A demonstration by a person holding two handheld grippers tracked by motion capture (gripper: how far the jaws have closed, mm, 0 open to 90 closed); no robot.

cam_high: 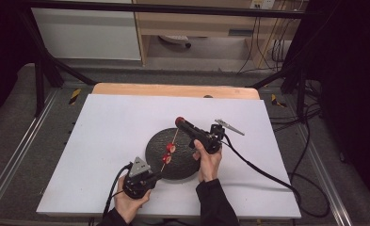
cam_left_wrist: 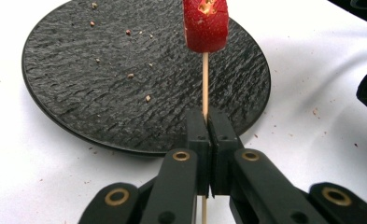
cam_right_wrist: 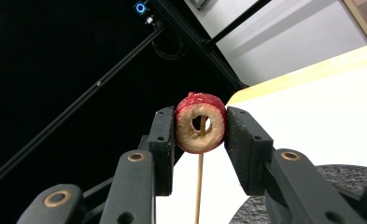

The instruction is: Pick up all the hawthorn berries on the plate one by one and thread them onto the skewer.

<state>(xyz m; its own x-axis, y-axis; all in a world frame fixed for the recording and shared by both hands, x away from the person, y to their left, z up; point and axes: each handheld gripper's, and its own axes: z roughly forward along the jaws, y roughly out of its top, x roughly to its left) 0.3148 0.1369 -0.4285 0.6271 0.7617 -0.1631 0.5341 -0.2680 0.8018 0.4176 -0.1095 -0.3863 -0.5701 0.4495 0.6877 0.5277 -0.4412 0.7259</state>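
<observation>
Lying under the work, a black slate plate [cam_high: 178, 162] on a white table [cam_high: 102, 141] was seen, crumbs scattered. A skewer [cam_left_wrist: 205, 79] was pinched by the left gripper [cam_left_wrist: 211, 140], jaws pressed together. A cored red fruit ring [cam_right_wrist: 201, 122] at the skewer tip was clamped by the right gripper [cam_right_wrist: 201, 140]. Upper fruit [cam_left_wrist: 205, 23] was cropped.

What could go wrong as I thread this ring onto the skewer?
1. The skewer is thin and the left gripper clamps only its lower end; a sideways push from the right gripper might bend or snap it.
2. The skewer tip sits off-centre in the ring's hole, so it may catch on the flesh.
3. The ring looks soft; squeezing harder could crack it over the plate.
</observation>
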